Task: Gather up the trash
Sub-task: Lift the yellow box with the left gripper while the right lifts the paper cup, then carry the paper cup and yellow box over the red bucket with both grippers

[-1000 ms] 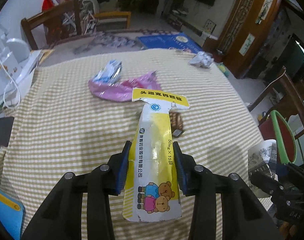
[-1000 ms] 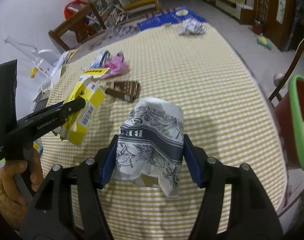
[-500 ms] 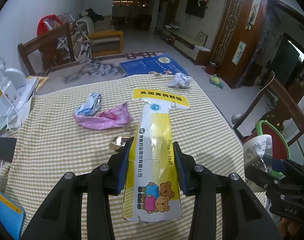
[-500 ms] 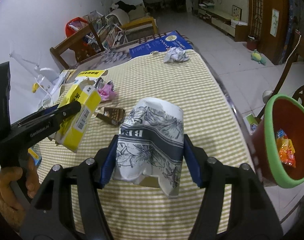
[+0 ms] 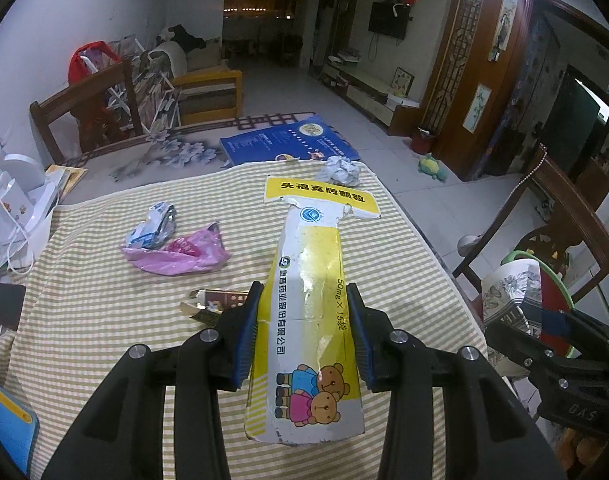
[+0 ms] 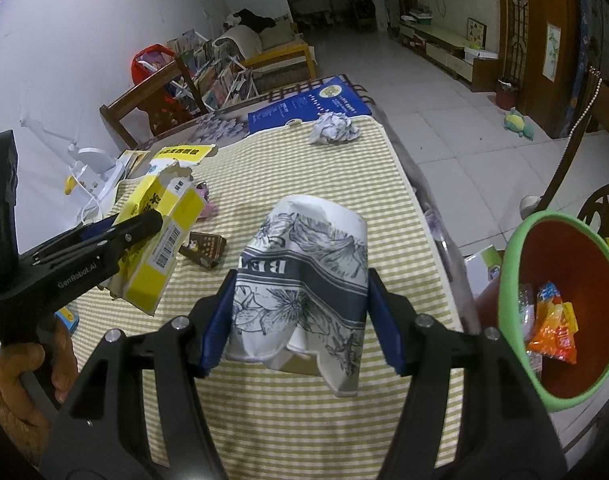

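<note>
1. The left claw (image 5: 304,332) clamps the torn yellow medicine box (image 5: 310,300) at frame centre, above the counter (image 5: 84,320).
2. The right claw (image 6: 300,312) pinches the crushed paper cup (image 6: 304,276); the bin (image 6: 516,280) sits at lower right.
3. Risk: the squashed cup could slip out before reaching the bin.

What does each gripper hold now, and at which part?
Left gripper: torn yellow-and-white cardboard box, at its long sides. Right gripper: crushed floral-print paper cup, across its side walls.
</note>
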